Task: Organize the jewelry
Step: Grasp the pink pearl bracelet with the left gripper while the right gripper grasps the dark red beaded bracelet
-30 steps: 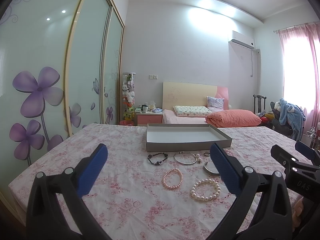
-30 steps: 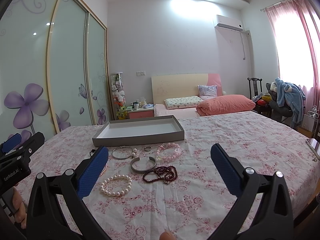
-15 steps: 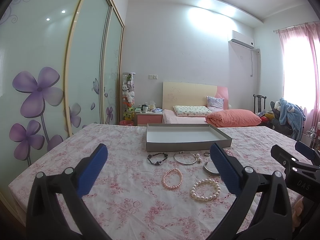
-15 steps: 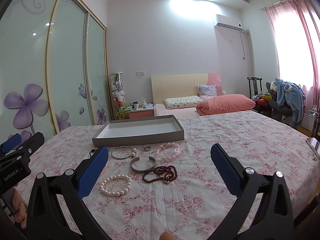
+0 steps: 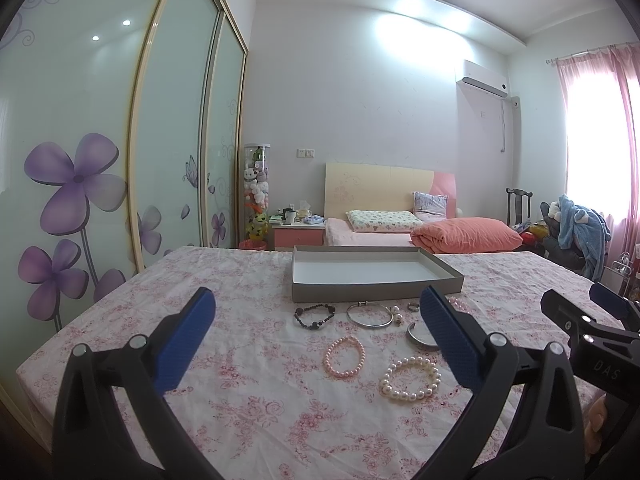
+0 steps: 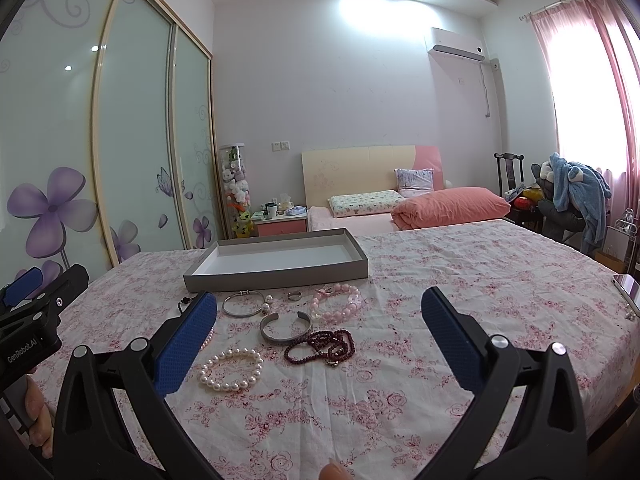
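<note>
Pearl, silver and dark beads lie loose on the floral cloth, in the middle of both views, just below the grey tray (image 6: 280,276), whose white floor is bare. Nearest the camera in the right wrist view sits the white pearl bracelet (image 6: 231,369); to its right a heap of dark red beads (image 6: 322,347) touches the open silver cuff (image 6: 285,328). Above them, close to the tray's front wall, lie a thin silver bangle (image 6: 241,306), a small ring (image 6: 295,295) and a chunky pink bead bracelet (image 6: 337,306). In the left wrist view a black bead bracelet (image 5: 316,316) and a small pink pearl bracelet (image 5: 345,357) sit centre frame.

Nothing is in the tray yet, so I judge the task to be at its start, with the first pick not made. The right gripper (image 6: 319,338) hovers with its blue pads wide apart, holding nothing; the left gripper (image 5: 316,336) is likewise spread and empty. The next move probably calls for lowering one tool over a single piece, pinching one side of the loop cleanly without snagging its neighbour, then carrying it over the low tray wall.
</note>
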`<action>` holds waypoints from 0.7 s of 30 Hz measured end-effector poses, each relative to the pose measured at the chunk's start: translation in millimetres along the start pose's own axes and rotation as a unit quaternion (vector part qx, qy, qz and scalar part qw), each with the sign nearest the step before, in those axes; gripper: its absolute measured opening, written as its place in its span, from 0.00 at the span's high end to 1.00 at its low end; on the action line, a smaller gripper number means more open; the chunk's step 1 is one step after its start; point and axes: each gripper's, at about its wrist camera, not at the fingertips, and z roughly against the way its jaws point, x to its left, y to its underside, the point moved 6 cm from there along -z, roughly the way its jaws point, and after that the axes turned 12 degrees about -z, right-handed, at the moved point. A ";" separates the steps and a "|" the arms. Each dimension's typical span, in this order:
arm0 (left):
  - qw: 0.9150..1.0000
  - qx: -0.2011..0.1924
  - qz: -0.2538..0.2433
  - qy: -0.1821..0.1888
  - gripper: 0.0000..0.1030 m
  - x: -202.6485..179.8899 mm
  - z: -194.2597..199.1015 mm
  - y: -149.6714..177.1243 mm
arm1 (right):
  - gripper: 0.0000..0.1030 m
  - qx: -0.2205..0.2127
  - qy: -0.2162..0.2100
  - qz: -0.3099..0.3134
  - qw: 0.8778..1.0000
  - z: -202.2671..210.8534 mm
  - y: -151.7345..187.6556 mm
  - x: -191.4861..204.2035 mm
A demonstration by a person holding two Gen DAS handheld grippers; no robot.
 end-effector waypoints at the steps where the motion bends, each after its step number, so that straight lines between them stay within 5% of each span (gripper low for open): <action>1: 1.000 0.001 0.000 0.000 0.04 -0.1 -0.1 -0.1 | 0.02 0.001 -0.001 0.000 1.000 -0.1 0.1 0.0; 12: 0.999 0.039 -0.006 0.012 0.04 -1.7 -24.6 9.7 | 0.02 0.050 0.020 -0.006 0.999 -30.1 14.0 -18.8; 17: 0.997 0.072 -0.037 0.019 0.04 -2.1 -46.8 12.7 | 0.02 0.111 0.022 0.007 0.994 -59.5 21.9 -24.5; 21: 0.992 0.110 -0.045 0.038 0.04 -1.4 -70.2 16.2 | 0.14 0.183 0.012 0.000 0.983 -89.2 33.4 -27.5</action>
